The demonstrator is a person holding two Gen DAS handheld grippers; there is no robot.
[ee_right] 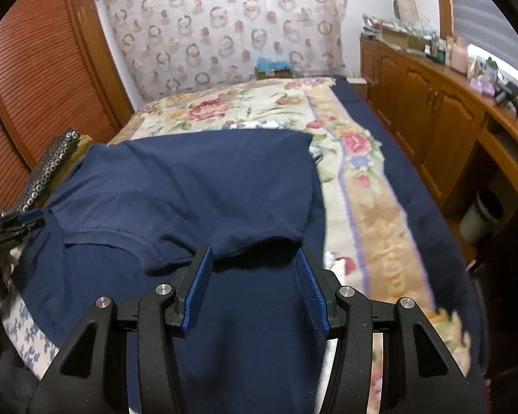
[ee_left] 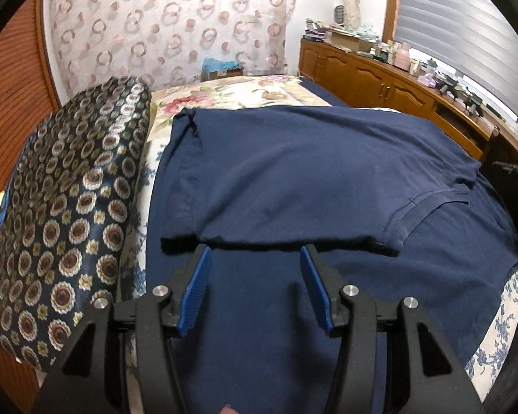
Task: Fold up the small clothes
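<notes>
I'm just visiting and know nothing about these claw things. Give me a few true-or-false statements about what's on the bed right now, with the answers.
1. The navy shirt lies on the bed with one part folded over the rest. True.
2. The left claw is clamped shut on the shirt. False: its jaws stand open, holding nothing.
3. The right claw is open too, over the shirt's near part. True.
4. The bedspread under the shirt is plain white. False: it has a flower pattern.
5. A patterned cushion sits beside the shirt. True.
6. The shirt is bright red. False: it is dark navy blue.
</notes>
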